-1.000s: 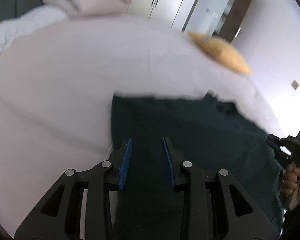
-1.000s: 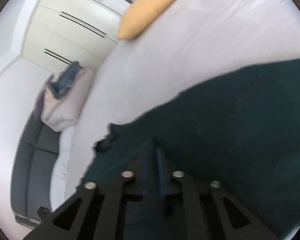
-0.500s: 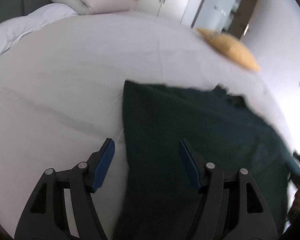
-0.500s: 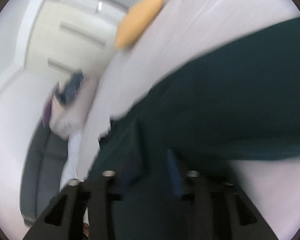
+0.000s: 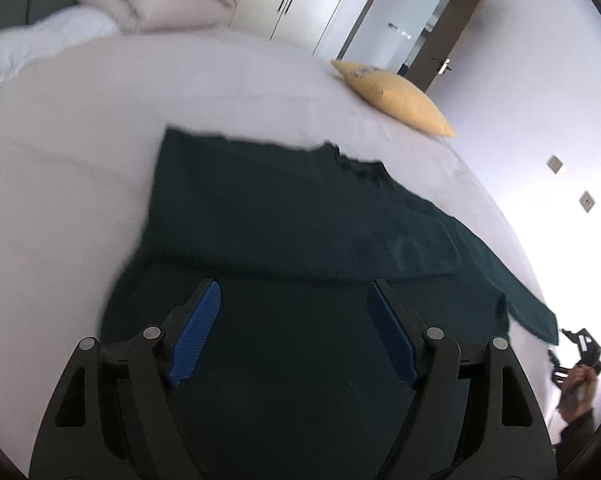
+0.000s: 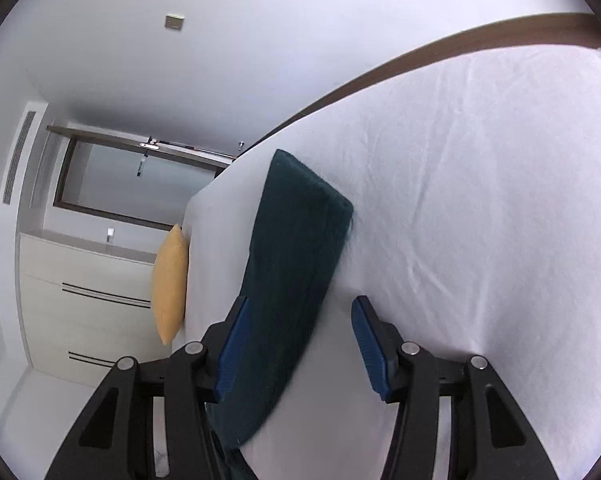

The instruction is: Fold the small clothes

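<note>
A dark green top (image 5: 284, 216) lies on the white bed (image 5: 80, 152), its far part doubled over in a fold line across the middle. My left gripper (image 5: 293, 286) hovers over the near half. Its jaws are opening, and the blue pads (image 5: 196, 332) stand wide with only flat cloth below them. In the right wrist view one long sleeve (image 6: 296, 248) stretches away over the sheet. My right gripper (image 6: 300, 300) straddles the sleeve's near part with jaws opening and pads clear of the cloth. A hand holds that gripper (image 5: 572, 344) at the bed's right edge.
A yellow pillow (image 5: 396, 98) lies at the far corner of the bed. A pile of beige bedding (image 5: 148, 4) with a grey-blue garment on top sits at the far left. Cream wardrobes (image 6: 84, 300) and a doorway (image 5: 400, 20) stand beyond the bed (image 6: 480, 200).
Both grippers went from nearly shut to open and let go of the cloth. The top now lies doubled over. My right gripper swung out and rolled over to the sleeve.
</note>
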A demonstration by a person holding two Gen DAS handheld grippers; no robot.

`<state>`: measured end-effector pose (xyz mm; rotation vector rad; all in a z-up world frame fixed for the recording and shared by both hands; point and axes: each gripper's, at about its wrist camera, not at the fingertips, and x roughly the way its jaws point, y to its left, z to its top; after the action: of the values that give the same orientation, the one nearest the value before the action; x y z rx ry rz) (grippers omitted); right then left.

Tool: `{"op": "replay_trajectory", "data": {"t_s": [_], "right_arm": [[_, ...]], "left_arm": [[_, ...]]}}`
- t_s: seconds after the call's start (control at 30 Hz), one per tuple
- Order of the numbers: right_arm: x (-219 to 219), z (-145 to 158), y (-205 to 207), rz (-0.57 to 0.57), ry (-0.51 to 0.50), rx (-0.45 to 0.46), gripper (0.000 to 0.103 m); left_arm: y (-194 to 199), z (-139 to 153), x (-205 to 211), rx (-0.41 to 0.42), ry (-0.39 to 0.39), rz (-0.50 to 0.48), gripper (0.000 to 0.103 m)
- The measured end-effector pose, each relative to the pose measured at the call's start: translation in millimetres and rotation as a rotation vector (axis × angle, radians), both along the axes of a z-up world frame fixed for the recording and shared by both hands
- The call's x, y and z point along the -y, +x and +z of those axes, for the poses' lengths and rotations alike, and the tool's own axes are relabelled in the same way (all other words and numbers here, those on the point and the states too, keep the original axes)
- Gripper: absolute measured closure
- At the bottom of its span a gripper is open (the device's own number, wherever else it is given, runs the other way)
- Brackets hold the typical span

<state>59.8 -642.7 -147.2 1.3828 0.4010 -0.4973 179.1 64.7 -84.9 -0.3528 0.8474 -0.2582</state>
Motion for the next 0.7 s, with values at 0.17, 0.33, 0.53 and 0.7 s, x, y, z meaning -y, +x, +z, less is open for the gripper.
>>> {"op": "replay_trajectory", "data": {"t_s": [0.17, 0.33, 0.53, 0.7], "right_arm": [[-14, -6, 33, -0.042, 0.003, 0.032, 0.048], [2, 3, 41, -0.055, -0.026, 0.052, 0.057], [3, 21, 77, 0.017, -0.089, -0.035, 0.092], [-55, 88, 157, 0.217, -0.336, -0.093, 0.092]], "left_arm": [[-11, -2, 11, -0.005, 0.007, -0.028, 0.028], [-12, -3, 11, -0.006, -0.001, -0.030, 0.028], [1, -5, -2, -0.013, -0.042, -0.035, 0.028], [26, 7, -13, 0.004, -0.100, -0.046, 0.028]]}}
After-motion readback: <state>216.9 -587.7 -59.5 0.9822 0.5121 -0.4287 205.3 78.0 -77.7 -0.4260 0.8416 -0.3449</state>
